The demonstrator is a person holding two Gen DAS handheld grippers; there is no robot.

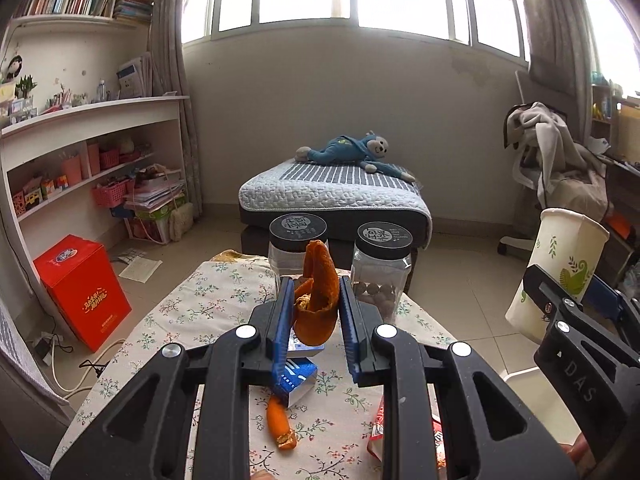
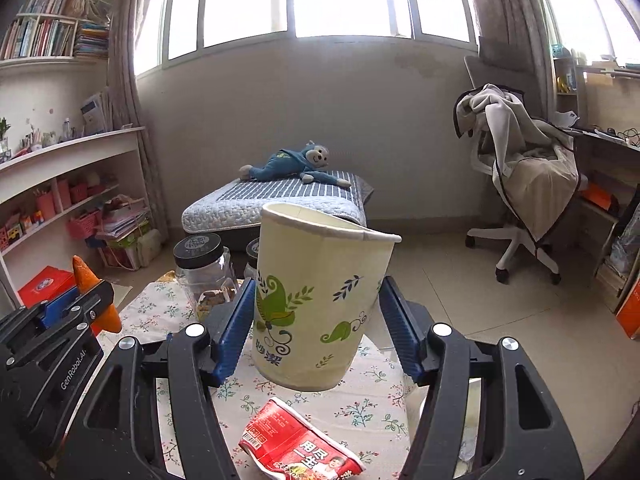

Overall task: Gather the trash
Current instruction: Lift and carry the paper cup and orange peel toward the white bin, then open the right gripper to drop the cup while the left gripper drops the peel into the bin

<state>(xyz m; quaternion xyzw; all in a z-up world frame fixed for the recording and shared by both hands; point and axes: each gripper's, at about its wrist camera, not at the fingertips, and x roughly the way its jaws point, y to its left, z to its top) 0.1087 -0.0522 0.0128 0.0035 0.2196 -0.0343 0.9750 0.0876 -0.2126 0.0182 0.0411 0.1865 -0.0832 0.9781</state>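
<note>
A curled orange peel (image 1: 316, 300) sticks up between the blue pads of my left gripper (image 1: 315, 286), which is shut on it above the floral-cloth table (image 1: 180, 312). My right gripper (image 2: 318, 284) is shut on a tilted paper cup (image 2: 316, 300) printed with green leaves, and holds it off the table. In the left wrist view, that cup (image 1: 560, 272) appears at the right. The peel (image 2: 86, 276) shows at the left of the right wrist view. On the cloth lie another peel piece (image 1: 282, 428), a small blue box (image 1: 298, 376) and a red snack wrapper (image 2: 300, 444).
Two clear jars with black lids (image 1: 298, 240) (image 1: 382, 268) stand at the table's far end. Beyond are a low bed with a plush monkey (image 1: 352, 152), shelves and a red box (image 1: 82, 288) on the left, and a draped office chair (image 2: 524, 184) on the right.
</note>
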